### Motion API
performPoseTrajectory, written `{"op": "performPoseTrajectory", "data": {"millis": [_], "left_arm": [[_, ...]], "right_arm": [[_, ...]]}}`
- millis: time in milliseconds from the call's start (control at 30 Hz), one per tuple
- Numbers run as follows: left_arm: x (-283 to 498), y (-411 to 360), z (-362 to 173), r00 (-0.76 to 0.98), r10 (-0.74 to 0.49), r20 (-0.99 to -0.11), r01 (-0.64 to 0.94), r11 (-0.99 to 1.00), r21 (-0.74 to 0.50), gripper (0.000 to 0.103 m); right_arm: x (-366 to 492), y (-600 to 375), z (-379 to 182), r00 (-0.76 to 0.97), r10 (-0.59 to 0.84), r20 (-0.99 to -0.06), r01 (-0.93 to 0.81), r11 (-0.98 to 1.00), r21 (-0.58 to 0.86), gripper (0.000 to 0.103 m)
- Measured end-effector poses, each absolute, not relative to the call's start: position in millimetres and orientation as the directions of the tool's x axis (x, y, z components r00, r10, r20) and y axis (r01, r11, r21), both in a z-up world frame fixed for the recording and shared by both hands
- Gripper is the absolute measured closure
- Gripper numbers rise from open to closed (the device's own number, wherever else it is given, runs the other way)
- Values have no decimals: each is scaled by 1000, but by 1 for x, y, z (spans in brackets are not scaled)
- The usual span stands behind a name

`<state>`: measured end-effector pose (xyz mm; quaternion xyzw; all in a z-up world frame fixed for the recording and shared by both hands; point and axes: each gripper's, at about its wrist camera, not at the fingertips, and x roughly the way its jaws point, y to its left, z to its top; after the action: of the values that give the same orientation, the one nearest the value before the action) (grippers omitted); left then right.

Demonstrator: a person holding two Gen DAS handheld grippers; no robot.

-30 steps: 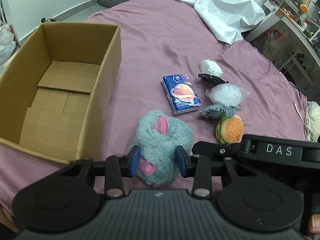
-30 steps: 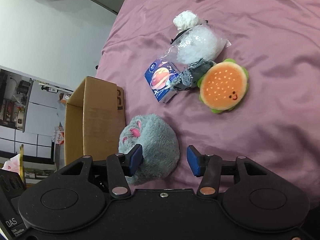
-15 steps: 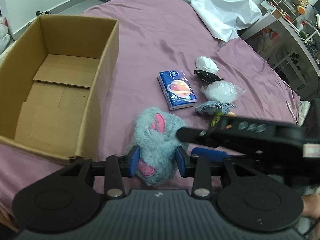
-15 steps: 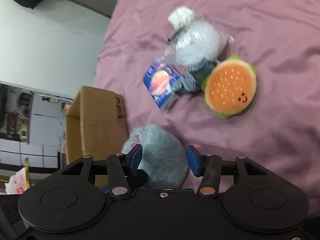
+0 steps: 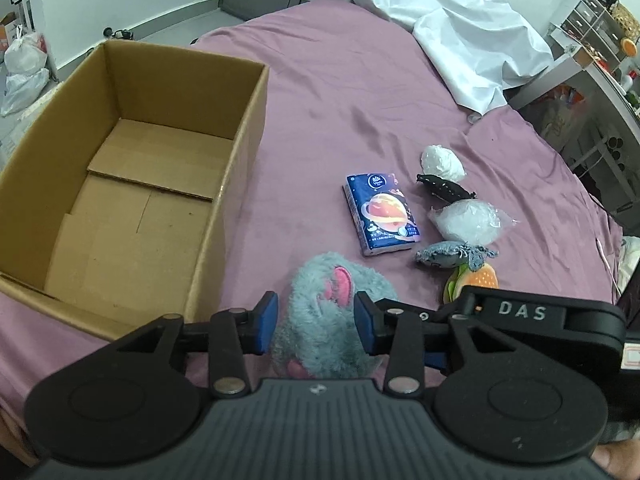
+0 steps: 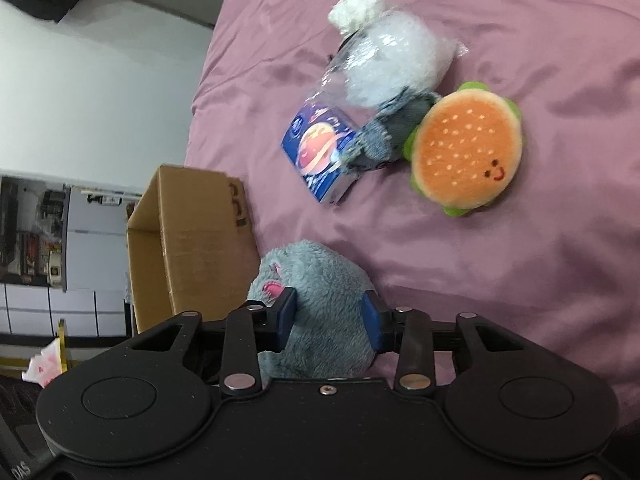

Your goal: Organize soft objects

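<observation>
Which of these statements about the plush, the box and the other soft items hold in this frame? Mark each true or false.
1. Both grippers bracket the grey plush. True: left gripper, right gripper.
2. The cardboard box already holds a toy. False: only its bare floor shows.
3. The burger plush lies on the purple sheet. True.
4. The tissue pack is in the box. False: it lies on the sheet.

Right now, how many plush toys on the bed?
2. The grey plush lies near the cardboard box, between the pads of both tools. The burger plush lies right of the tissue pack. Others may be hidden.
</observation>
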<state>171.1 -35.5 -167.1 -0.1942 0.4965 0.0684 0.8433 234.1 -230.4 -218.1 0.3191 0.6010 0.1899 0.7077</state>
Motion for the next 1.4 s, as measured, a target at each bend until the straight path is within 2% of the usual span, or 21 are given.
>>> {"op": "performPoseTrajectory", "data": {"millis": [67, 133, 333, 400, 467, 500, 667, 867, 1400], "left_arm": [[172, -38, -168, 498, -65, -865, -311, 917, -248, 64], [172, -41, -169, 491, -62, -869, -301, 924, -236, 64], [170, -45, -171, 492, -94, -866, -301, 915, -270, 66], [169, -48, -173, 486, -81, -870, -305, 918, -255, 66], [167, -51, -173, 484, -76, -872, -302, 920, -248, 66], [167, -51, -172, 485, -74, -871, -301, 921, -246, 66], [165, -49, -164, 492, -71, -867, -312, 916, -252, 83], [159, -41, -144, 526, -95, -845, -295, 911, -287, 90], [143, -21, -79, 629, -91, -772, -250, 917, -312, 91]], "right_arm": [[236, -232, -220, 202, 657, -727, 133, 717, 685, 62], [237, -233, -222, 202, 662, -722, 149, 708, 690, 52], [238, -233, -221, 221, 664, -714, 154, 700, 698, 52], [238, -231, -224, 210, 656, -725, 156, 709, 687, 53], [239, -230, -228, 199, 660, -724, 160, 708, 688, 68], [239, -230, -229, 198, 662, -723, 162, 705, 691, 69], [235, -229, -222, 218, 660, -719, 122, 713, 691, 76], [225, -237, -204, 258, 689, -677, 82, 682, 726, 78], [212, -217, -135, 362, 709, -605, -61, 666, 744, 78]]}}
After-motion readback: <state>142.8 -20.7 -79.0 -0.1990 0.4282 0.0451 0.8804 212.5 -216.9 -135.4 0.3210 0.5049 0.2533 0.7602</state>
